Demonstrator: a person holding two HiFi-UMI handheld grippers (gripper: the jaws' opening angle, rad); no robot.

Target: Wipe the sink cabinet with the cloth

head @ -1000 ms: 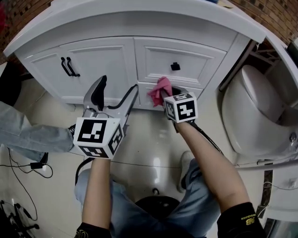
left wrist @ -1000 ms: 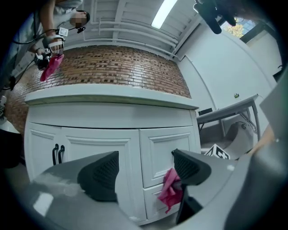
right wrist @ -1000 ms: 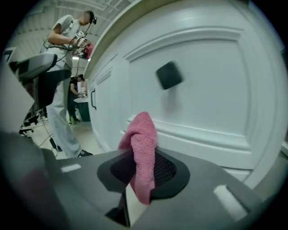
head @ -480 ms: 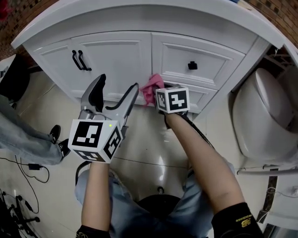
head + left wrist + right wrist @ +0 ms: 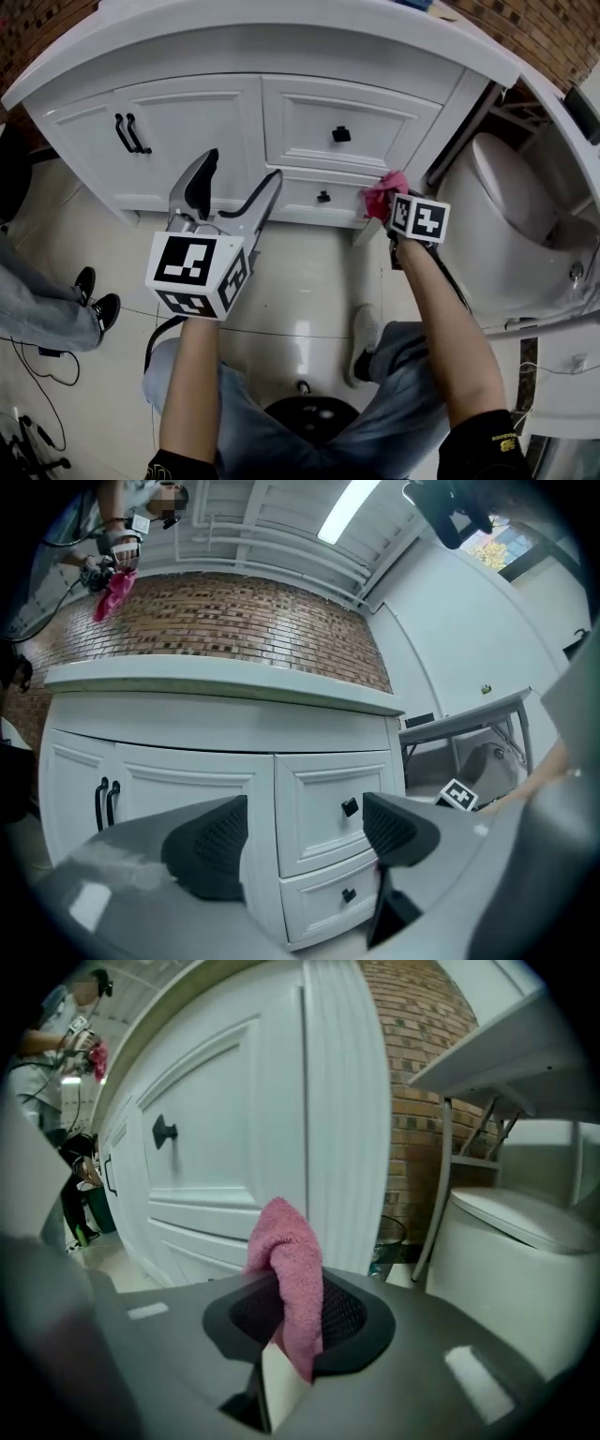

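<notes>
At the right-hand end of the white sink cabinet (image 5: 216, 122), low down by the fluted corner post next to the lower drawer (image 5: 314, 199), the pink cloth (image 5: 384, 194) sat bunched in the right gripper (image 5: 296, 1321). It was a nubby terry rag, folded over on itself into a rounded hump that stood up out of the jaws, which were clamped tight on its lower fold. From above it looked to lie against the post, but I could not tell whether it truly pressed there. The left gripper (image 5: 242, 169) hung in front of the cabinet doors, clear of them, jaws spread wide with nothing between. Seen from overhead, the right gripper's jaws were hidden behind its marker cube (image 5: 419, 217) and the cloth. The toilet (image 5: 506, 225) beside the cabinet ran off the edge of sight.
</notes>
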